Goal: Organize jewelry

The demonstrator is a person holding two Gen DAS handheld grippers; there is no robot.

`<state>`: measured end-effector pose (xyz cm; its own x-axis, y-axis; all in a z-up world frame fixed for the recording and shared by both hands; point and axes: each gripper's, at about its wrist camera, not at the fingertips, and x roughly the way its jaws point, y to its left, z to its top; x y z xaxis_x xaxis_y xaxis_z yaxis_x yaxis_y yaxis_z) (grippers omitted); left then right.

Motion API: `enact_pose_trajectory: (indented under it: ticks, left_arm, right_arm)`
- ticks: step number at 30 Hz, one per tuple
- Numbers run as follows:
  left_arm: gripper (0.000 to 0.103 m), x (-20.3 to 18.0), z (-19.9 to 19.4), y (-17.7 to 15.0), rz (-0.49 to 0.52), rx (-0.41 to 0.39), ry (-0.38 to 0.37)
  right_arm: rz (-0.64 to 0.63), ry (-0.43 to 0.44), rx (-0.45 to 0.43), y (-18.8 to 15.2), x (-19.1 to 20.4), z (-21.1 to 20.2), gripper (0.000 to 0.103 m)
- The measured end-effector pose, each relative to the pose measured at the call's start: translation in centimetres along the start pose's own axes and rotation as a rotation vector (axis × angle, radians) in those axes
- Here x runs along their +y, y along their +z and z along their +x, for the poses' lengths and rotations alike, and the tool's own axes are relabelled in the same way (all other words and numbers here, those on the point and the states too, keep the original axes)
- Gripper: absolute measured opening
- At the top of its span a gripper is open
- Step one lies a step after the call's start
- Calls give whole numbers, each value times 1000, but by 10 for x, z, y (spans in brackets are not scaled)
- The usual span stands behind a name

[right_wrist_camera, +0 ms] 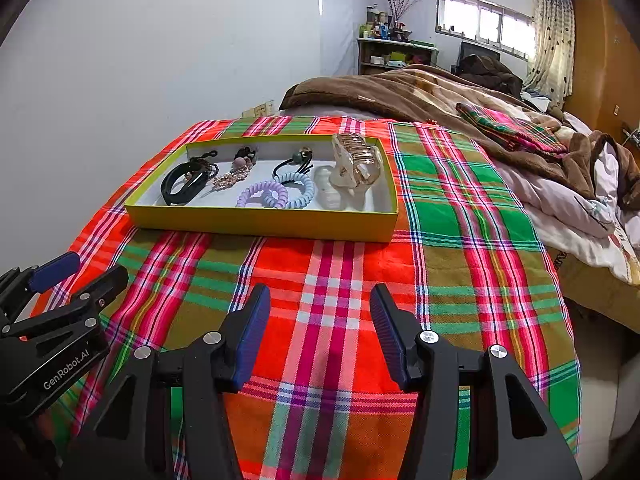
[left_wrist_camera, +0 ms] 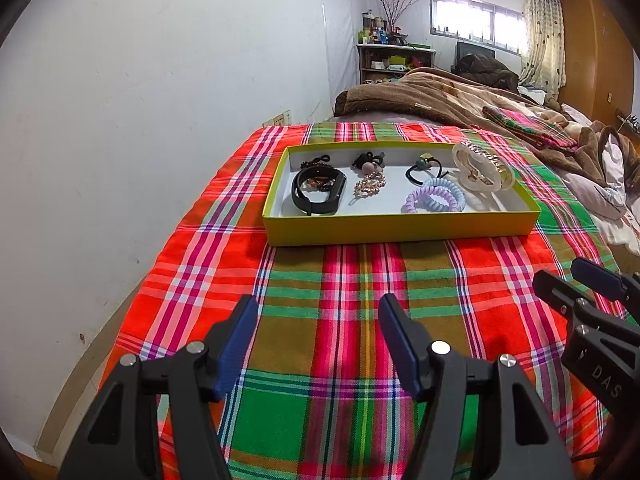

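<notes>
A shallow yellow-green cardboard tray (left_wrist_camera: pixel 400 232) with a white floor lay on the bed's bright plaid cloth (left_wrist_camera: pixel 340 280), and everything else is placed against it. Inside, at its left end, sat a black wristband (left_wrist_camera: pixel 318 196) with a dark beaded bracelet tucked in it. Next came a pale gold chain bracelet (left_wrist_camera: pixel 369 185) below a black hair tie with a pink bobble (left_wrist_camera: pixel 368 162). Right of centre lay a black elastic with a green bead (left_wrist_camera: pixel 424 166), and in front of it a lilac spiral hair coil (left_wrist_camera: pixel 425 199) touching a pale blue spiral coil (left_wrist_camera: pixel 447 196). At the right end a clear claw clip with gold trim (left_wrist_camera: pixel 482 168) leaned over the tray's rim.

On the near side of the tray, well apart from it, the left tongs (left_wrist_camera: pixel 318 340) hung over bare cloth, their blue pads apart with nothing between them. To their right the right tongs (right_wrist_camera: pixel 320 332) did likewise, parted and empty.

All the jewelry seemed already gathered in the tray, so the step in hand looked like either a start or a finish; which one could not be told. If sorting remained, the next move would likely call for reaching forward over the near wall and lowering onto one small piece without snagging its neighbours.
</notes>
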<state>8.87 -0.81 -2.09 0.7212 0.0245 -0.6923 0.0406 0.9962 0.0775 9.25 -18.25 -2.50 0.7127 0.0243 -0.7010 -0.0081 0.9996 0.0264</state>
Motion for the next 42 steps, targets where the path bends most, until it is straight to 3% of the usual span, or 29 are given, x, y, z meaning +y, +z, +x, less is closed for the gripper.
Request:
enact_pose_trajectory:
  ticks: [42]
  left_arm:
    - [65, 3, 0, -2, -10, 7, 19]
  right_arm:
    - [0, -1, 2, -2, 1, 0, 52]
